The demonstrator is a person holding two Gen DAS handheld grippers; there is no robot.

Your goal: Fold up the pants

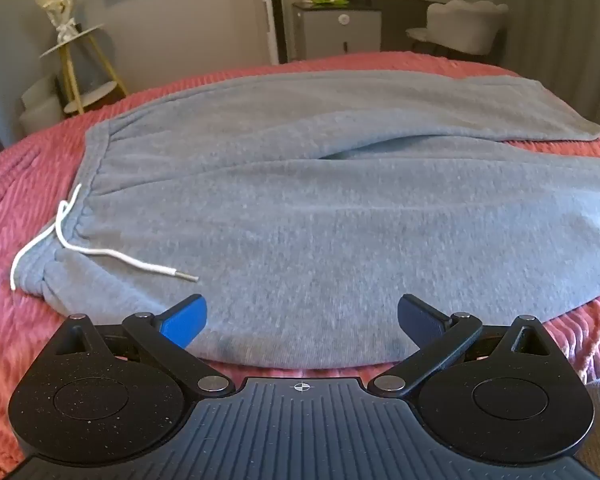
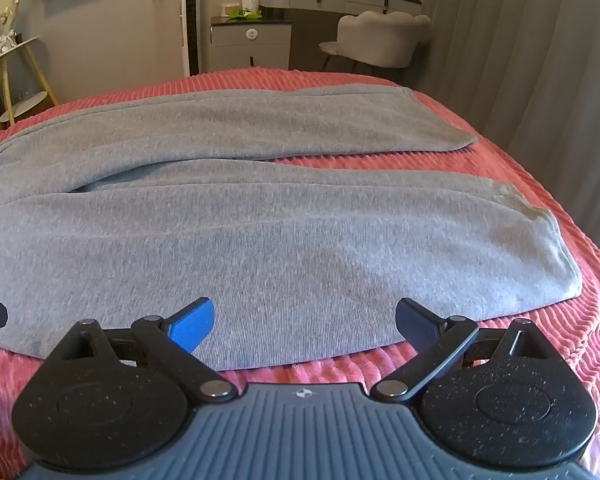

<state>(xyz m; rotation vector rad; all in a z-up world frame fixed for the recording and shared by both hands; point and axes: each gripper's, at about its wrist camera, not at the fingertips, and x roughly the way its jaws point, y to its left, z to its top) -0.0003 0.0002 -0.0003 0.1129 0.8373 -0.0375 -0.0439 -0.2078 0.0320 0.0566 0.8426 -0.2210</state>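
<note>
Grey sweatpants [image 1: 300, 200] lie spread flat across a bed covered by a ribbed pink blanket [image 1: 16, 200], waistband to the left and both legs running off to the right. No brand, label or readable writing shows on the pants, the blanket or either tool; the small items on the far furniture are too blurred to read.

The left hand-held gripper [image 1: 300, 320] hangs over the near edge of the pants by the waist end, its jaws spread wide with nothing between them, the blue fingertips [image 1: 184, 320] clear of the cloth. A white drawstring [image 1: 112, 256] trails from the gathered waistband across the fabric, its tip lying just left of that gripper.

The right hand-held gripper [image 2: 304, 324] hangs over the near leg further to the right, jaws likewise wide and empty. The near leg's cuff [image 2: 556, 256] stops near the bed's right edge, with a strip of blanket beyond it; the far leg's cuff [image 2: 456, 136] lies well short of that edge. A narrow wedge of pink blanket shows between the two legs towards the cuffs.

A band of bare blanket runs along the near side, between the pants and the tools. Beyond the bed stand a gold-legged shelf [image 1: 80, 60], a grey cabinet [image 2: 252, 44] and a pale chair [image 2: 380, 40].
</note>
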